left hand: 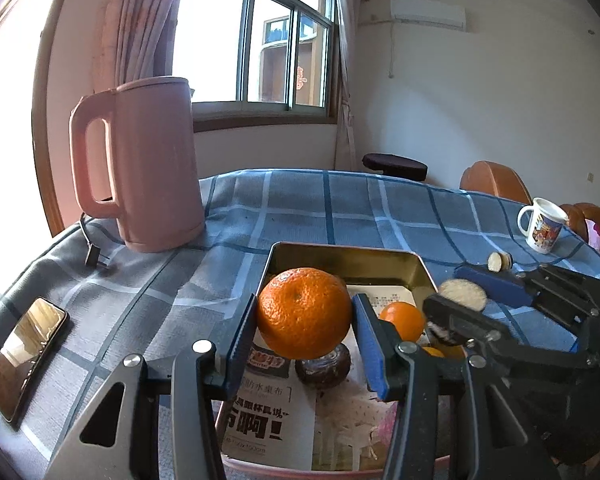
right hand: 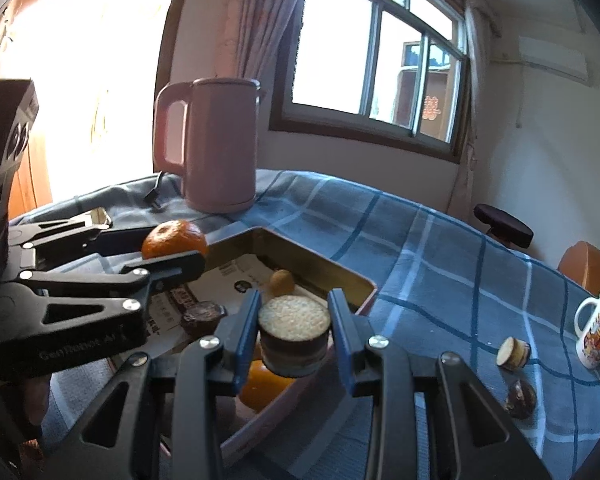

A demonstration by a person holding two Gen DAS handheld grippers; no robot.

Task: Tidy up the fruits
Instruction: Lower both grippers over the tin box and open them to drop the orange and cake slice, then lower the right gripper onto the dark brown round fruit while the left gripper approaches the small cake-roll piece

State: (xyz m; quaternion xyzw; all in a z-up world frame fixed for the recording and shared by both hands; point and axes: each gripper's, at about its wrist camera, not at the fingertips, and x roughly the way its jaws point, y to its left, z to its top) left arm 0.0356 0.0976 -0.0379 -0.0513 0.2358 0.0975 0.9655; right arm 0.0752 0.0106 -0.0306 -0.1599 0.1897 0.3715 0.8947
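- A large orange [left hand: 304, 314] is clamped between the jaws of the left gripper [left hand: 304, 328] and is held in the air above the near-left part of the tin tray [left hand: 342, 254]; the same orange is seen from the right wrist camera [right hand: 175, 238], pinched by the black fingers at the left.
- A cut piece with a pale, grainy top and a dark rind, the round slice [right hand: 294, 334], is gripped by the jaws of the right gripper [right hand: 294, 336] over the tray's near rim [right hand: 364, 282].
- Inside the tray, a printed paper sheet [left hand: 272, 412] is laid flat, and a dark, wrinkled fruit [left hand: 323, 367] is seen directly below the held orange.
- A smaller orange [left hand: 402, 320] is spotted in the tray, towards its right side, and a small brownish round fruit [right hand: 282, 282] is seen near the far corner.
- Out on the checked blue cloth of the worktop [right hand: 440, 248], a second small slice [right hand: 514, 353] and a dark round fruit [right hand: 520, 398] are left lying near each other, to the right of the tray.
- A printed mug [right hand: 596, 332] is stood just beyond those two pieces.
- A pink kettle [left hand: 140, 164] is stood behind the tray on the left, and a phone [left hand: 24, 358] is laid flat near the left edge.
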